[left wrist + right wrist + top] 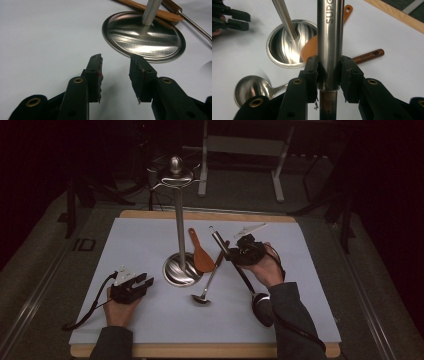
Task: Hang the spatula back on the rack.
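Right claw (pixel 329 68) is clamped on the steel-handled utensil (pixel 330 37); left claw (pixel 115 67) rests apart, empty, near the stand base (pixel 143 36). Judged from the bare rack top (pixel 175 175), nothing hangs yet: ladle (pixel 202 296) and wooden spatula (pixel 201 255) lie on the surface (pixel 140 240).

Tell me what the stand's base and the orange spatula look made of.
Stand base: polished metal, likely stainless steel, judging by its mirror-like streaked reflections. Orange spatula: probably wood or bamboo, going by its matte, warm, even tone; plastic can't be excluded.

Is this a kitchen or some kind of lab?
Probably a lab or test room, not a kitchen. The kitchen tools lie on a white sheet over a wooden table, a person's hands hold a cabled gripper each, and metal frames stand in the dark behind.
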Available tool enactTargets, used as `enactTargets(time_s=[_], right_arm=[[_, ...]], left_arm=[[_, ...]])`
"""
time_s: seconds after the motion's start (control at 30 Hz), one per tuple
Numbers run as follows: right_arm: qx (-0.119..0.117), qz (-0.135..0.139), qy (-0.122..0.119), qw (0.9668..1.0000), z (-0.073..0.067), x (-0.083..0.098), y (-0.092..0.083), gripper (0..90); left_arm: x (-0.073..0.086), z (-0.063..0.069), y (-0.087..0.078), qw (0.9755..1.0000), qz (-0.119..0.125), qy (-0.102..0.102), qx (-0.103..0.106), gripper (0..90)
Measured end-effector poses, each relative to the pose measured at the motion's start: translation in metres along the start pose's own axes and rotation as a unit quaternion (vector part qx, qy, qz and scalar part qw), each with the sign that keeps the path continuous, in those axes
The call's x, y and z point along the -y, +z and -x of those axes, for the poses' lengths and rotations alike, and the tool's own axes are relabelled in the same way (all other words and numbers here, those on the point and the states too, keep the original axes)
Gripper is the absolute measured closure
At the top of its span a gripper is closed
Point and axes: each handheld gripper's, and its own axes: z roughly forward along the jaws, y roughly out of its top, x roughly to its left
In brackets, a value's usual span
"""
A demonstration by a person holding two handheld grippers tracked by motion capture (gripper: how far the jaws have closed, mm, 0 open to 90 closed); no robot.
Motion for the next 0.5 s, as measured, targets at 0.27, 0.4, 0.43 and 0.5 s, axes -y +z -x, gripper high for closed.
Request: enactTargets(time_s=[0.27,0.4,0.43,0.5], right_arm=[[-0.019,0.022,-0.004,0.9996,-0.0022,-0.0028,-0.0052,69.1],[-0.024,0.034,-0.009,0.9991,-0.003,-0.0035,-0.0078,69.1],[-0.026,0.036,-0.008,0.999,-0.0034,-0.0037,-0.0084,69.1],[-0.029,0.042,-0.01,0.9986,-0.004,-0.0038,-0.0093,69.1]], left_arm=[[0.0,0.0,0.0001,1.0,0.0,0.0,0.0,62.2],[0.0,0.0,0.0001,1.0,0.0,-0.001,0.0,62.1],[0.0,0.0,0.0001,1.0,0.0,-0.001,0.0,62.1],[0.0,0.0,0.0001,1.0,0.0,-0.001,0.0,62.0]])
